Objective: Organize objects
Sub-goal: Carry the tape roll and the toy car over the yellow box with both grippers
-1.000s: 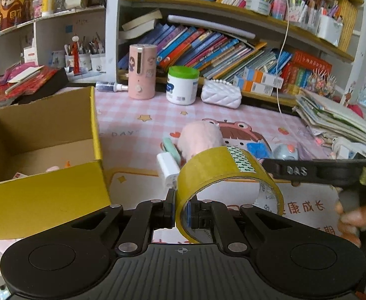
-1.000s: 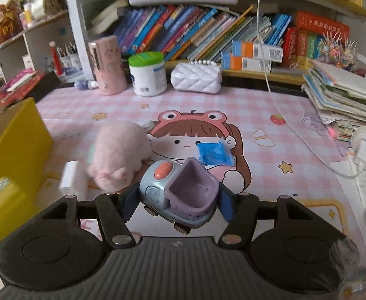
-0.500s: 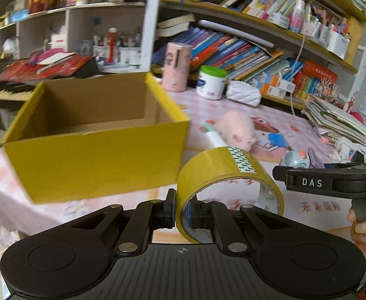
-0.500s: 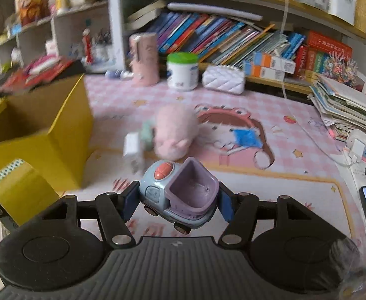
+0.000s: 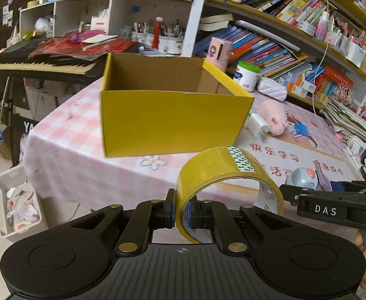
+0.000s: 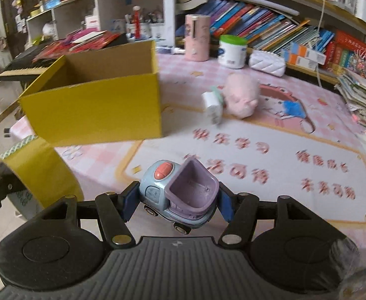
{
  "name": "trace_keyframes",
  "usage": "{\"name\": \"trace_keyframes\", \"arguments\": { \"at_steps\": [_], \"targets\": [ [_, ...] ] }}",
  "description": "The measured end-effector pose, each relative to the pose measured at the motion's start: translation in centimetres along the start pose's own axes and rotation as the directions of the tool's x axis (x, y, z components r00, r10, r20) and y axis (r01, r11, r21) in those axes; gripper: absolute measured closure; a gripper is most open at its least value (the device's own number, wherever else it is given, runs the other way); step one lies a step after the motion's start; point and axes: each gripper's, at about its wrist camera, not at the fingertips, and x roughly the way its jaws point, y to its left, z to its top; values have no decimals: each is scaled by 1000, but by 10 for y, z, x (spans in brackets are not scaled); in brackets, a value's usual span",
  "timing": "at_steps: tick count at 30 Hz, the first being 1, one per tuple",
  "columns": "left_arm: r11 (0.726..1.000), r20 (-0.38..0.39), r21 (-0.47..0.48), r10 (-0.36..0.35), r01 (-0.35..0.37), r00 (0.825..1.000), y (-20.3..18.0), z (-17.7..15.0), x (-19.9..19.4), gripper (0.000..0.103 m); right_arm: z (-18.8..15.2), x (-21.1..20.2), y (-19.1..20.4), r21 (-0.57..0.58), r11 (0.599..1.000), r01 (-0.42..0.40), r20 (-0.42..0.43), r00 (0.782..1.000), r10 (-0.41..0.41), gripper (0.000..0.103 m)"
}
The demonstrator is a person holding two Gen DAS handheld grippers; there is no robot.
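My left gripper (image 5: pixel 181 211) is shut on the rim of a yellow tape roll (image 5: pixel 223 167), held in the air in front of the table. An open yellow cardboard box (image 5: pixel 168 122) stands on the pink tablecloth beyond it. My right gripper (image 6: pixel 176 203) is shut on a small blue toy car with a purple scoop (image 6: pixel 180 192), held above the table's near edge. The tape roll (image 6: pixel 40 172) shows at the left of the right wrist view, the box (image 6: pixel 95 107) behind it. A pink plush pig (image 6: pixel 240 95), a white charger (image 6: pixel 211 107) and a blue packet (image 6: pixel 294 108) lie on the table.
A pink cylinder (image 6: pixel 196 37), a white jar with green lid (image 6: pixel 231 51) and a white quilted purse (image 6: pixel 266 62) stand at the table's back, below bookshelves. A keyboard piano (image 5: pixel 40 62) is at the left. A white bin (image 5: pixel 20 205) sits on the floor. Stacked papers (image 6: pixel 360 90) lie at the right.
Both grippers have pulled back and away from the table with their objects still held. The box now appears farther off and fully in view.
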Motion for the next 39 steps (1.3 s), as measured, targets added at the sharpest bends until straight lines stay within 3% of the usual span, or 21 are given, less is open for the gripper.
{"name": "trace_keyframes", "arguments": {
  "at_steps": [14,39],
  "targets": [
    [1000,53,-13,13,-13,998,33,-5,-31,96,-12,-21,47,-37,998,-51,10,999,51,42],
    [1000,93,-28,3,-1,996,41,0,-40,96,-5,-21,64,-75,995,-70,4,998,70,42]
  ]
}}
